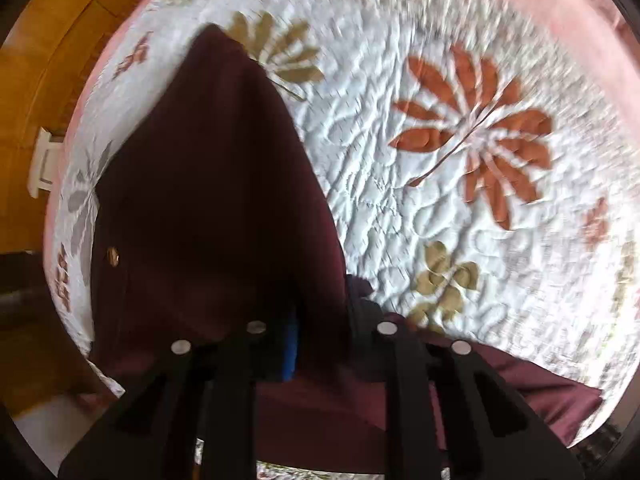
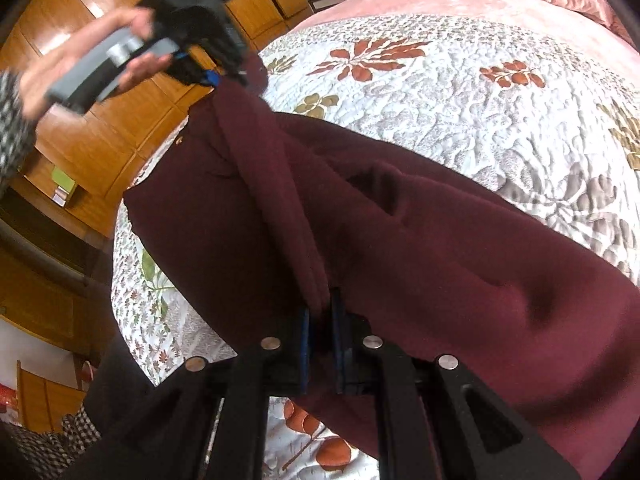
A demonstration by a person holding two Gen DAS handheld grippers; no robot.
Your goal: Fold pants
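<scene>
While both tongs clamp maroon pants above quilt, left tongs pinch thin edge, right tongs bunched fold: slip would collapse fold.

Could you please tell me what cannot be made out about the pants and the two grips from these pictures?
- Left wrist view: left gripper fingertips buried in maroon pants; quilt motion-blurred.
- Right wrist view: right gripper pads hidden by bunched cloth; legs and hems cut off at the right edge.
- Waistband layout: unclear in both.
</scene>
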